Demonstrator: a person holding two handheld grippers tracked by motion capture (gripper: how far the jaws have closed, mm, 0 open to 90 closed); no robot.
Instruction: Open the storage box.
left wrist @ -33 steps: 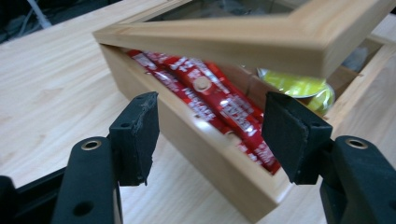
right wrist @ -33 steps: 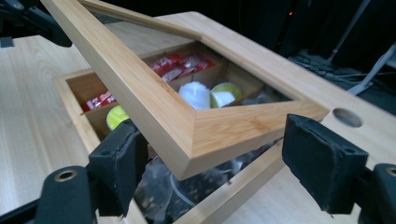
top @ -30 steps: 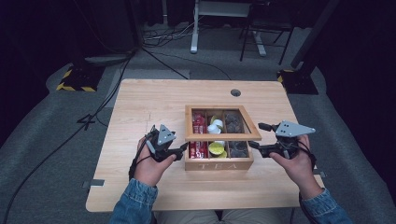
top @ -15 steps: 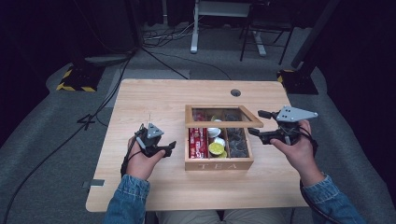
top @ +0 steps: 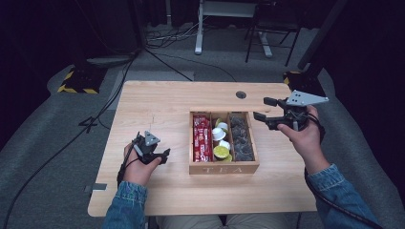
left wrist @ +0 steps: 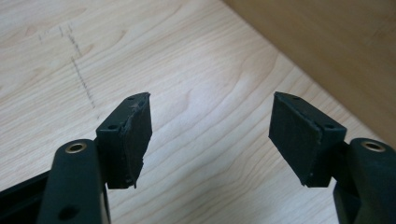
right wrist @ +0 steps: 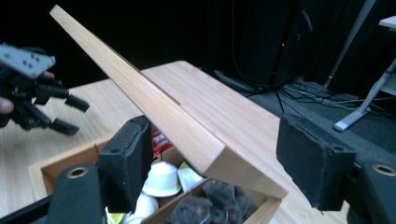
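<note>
My left hand [top: 138, 164] rests low on the table [top: 157, 100], a little way to the left of the tea box [top: 223, 167]. It holds my left claw [top: 162, 156], which points toward the box. The jaws of this claw are spread apart, and they have just been opening a bit more. Nothing is between them. Looking along this claw, I see bare wood of the table under the black pads [left wrist: 135, 140], and the side of the box is up in the corner.

My right hand [top: 303, 136] is lifted up at the far right corner of the box. My right claw [top: 261, 109] points left, toward the box. Its jaws are spread too, though they have just been closing a little. The wooden lid [right wrist: 154, 112] of the box is tipped up and open, and its edge sits in the gap between my right pads [right wrist: 313, 163]. I think the pads do not press on it, but it is hard to be sure from here.

The box stands in the middle of the table, nearer to my side. Inside are red packets [top: 202, 138] on the left, little round cups [top: 220, 143] in the middle, and dark tea bags [top: 241, 140] on the right.
</note>
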